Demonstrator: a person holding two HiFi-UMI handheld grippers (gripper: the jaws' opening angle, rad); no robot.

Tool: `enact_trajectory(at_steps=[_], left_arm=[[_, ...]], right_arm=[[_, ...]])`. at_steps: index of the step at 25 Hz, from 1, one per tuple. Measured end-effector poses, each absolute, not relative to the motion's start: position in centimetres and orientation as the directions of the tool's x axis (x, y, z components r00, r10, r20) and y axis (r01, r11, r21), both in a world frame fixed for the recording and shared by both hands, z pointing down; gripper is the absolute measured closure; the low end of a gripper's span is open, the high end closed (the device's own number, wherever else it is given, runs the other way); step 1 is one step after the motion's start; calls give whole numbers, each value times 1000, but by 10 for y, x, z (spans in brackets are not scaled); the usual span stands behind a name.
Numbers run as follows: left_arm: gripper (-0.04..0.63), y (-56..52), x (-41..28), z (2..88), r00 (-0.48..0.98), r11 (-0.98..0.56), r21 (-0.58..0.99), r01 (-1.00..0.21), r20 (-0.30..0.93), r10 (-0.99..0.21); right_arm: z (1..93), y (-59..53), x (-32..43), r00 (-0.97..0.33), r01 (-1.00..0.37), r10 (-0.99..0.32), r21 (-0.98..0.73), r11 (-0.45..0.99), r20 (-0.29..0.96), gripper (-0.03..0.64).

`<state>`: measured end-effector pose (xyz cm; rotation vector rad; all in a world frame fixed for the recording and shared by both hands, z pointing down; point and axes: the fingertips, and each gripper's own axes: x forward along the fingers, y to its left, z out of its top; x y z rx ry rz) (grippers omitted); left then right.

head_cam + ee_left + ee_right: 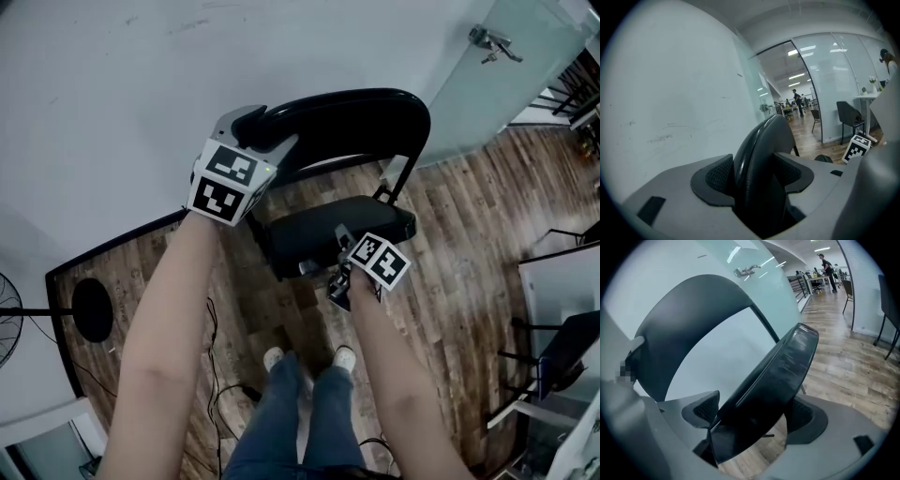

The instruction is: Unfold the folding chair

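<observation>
A black folding chair stands against the white wall, with its curved backrest (356, 112) up and its seat (319, 234) lying nearly level. My left gripper (261, 124) is shut on the top left of the backrest. In the left gripper view (757, 176) both pads press the backrest rim (761, 140). My right gripper (339, 242) is at the seat's front edge. In the right gripper view (757, 420) the seat (783, 366) slants across the gap between the open jaws, with floor showing beside it. The backrest (689, 305) arches behind.
A glass door with a metal handle (492, 42) is at the back right. A fan (7, 314), a round black base (92, 309) and floor cables (211, 328) lie left. Another chair (567, 352) stands right. The person's shoes (309, 358) are just before the chair.
</observation>
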<state>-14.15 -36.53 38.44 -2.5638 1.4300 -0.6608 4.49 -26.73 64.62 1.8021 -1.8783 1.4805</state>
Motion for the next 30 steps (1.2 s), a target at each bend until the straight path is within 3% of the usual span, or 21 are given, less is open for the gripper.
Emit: enact_trajectory(at_steps=[30], left_arm=[[308,-343,-132,442,446,-527,-287,-800,302,-842]], right_arm=[[786,-119,109,-365,-756,-420,-528,-386,831,168]])
